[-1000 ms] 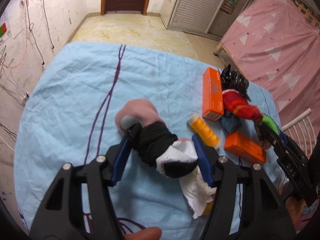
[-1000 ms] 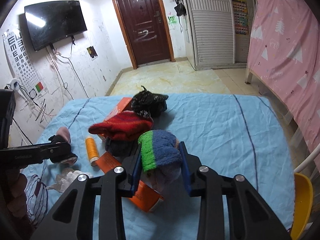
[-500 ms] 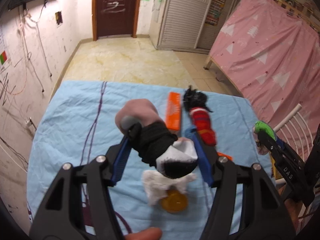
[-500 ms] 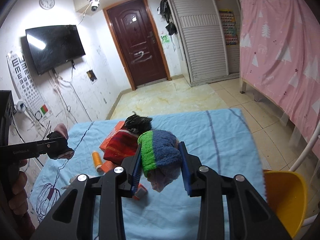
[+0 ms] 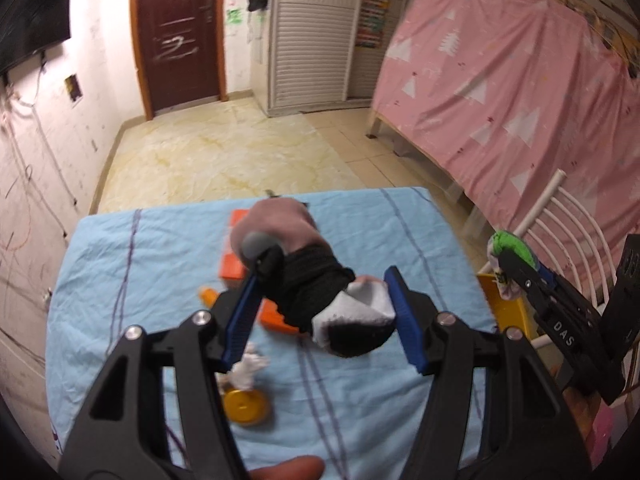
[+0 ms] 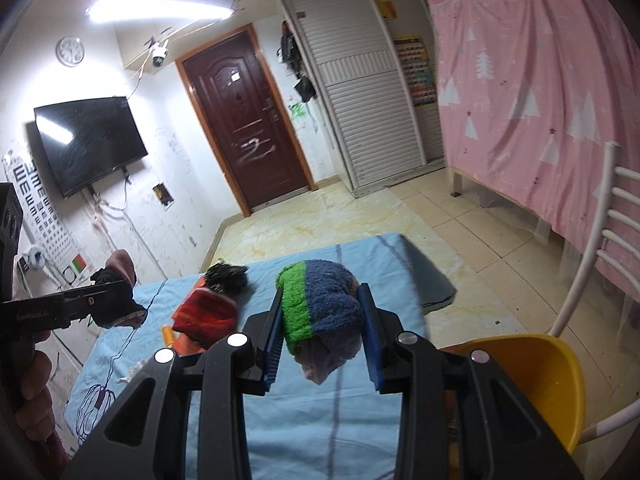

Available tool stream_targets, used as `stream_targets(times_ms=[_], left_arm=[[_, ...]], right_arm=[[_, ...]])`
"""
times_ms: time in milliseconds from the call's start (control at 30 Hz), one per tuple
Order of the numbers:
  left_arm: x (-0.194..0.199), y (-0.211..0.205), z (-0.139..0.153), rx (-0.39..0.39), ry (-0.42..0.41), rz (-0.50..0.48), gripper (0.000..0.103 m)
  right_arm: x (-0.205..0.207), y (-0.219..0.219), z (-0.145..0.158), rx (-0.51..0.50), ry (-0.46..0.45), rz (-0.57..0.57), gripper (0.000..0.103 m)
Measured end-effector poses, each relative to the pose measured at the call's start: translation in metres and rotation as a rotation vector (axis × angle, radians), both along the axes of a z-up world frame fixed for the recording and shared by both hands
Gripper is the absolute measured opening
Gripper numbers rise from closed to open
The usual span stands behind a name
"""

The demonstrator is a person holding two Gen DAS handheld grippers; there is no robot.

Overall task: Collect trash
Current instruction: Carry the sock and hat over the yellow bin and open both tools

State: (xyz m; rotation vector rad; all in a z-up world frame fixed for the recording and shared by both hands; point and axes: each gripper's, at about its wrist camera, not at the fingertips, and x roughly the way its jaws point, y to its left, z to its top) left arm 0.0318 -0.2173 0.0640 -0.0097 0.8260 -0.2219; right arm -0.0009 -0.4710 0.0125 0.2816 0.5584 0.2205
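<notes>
My left gripper (image 5: 320,304) is shut on a rolled pink, black and white sock bundle (image 5: 308,276), held above the blue-covered table (image 5: 160,240). My right gripper (image 6: 320,336) is shut on a green and blue fuzzy sock bundle (image 6: 320,308), held above the table's right part, just left of the yellow bin (image 6: 532,380). In the left wrist view the right gripper (image 5: 516,264) sits at the right by the yellow bin (image 5: 508,312). In the right wrist view the left gripper (image 6: 116,296) is at the left.
On the table lie orange boxes (image 5: 232,264), an orange thread spool (image 5: 244,404), a crumpled white tissue (image 5: 248,368), a red striped cloth (image 6: 204,316) and a black crumpled item (image 6: 226,276). A white chair (image 6: 592,248) stands behind the bin. A pink-draped bed (image 5: 500,112) is right.
Both grippers have risen and drawn back from the table with their sock bundles. The right gripper has moved right, and the yellow bin now fills more of its view.
</notes>
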Motion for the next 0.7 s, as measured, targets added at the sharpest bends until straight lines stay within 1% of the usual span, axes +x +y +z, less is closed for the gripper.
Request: stream_targets(times_ms=[67,233,333,400,467,567,700], left_arm=[[-0.001,-0.016,0.002,0.010,-0.004,-0.026,0.059],[-0.003,-0.061,0.010,0.027,-0.025,-0.108,0.059],[-0.006,-0.094,0.013,0.022,-0.040,-0.184,0.060],[-0.010,-0.117,0.014,0.012,-0.064,-0.241,0.060],[-0.013,-0.136,0.012,0.007,-0.070,-0.280,0.060],[-0.014,-0.167,0.005,0.009,-0.058,-0.337,0.060],[-0.010,-0.197,-0.003,0.020,-0.047,-0.372,0.060]], right_arm=[[-0.002,-0.011,0.002,0.006,-0.006,-0.021,0.028],[-0.011,-0.056,-0.002,0.042,-0.017,-0.114,0.028],[-0.014,-0.083,-0.005,0.078,-0.006,-0.151,0.028],[-0.017,-0.096,-0.007,0.090,-0.001,-0.175,0.028],[-0.020,-0.112,-0.010,0.104,0.005,-0.201,0.029],[-0.021,-0.129,-0.015,0.137,0.016,-0.219,0.032],[-0.026,-0.149,-0.022,0.176,0.023,-0.261,0.038]])
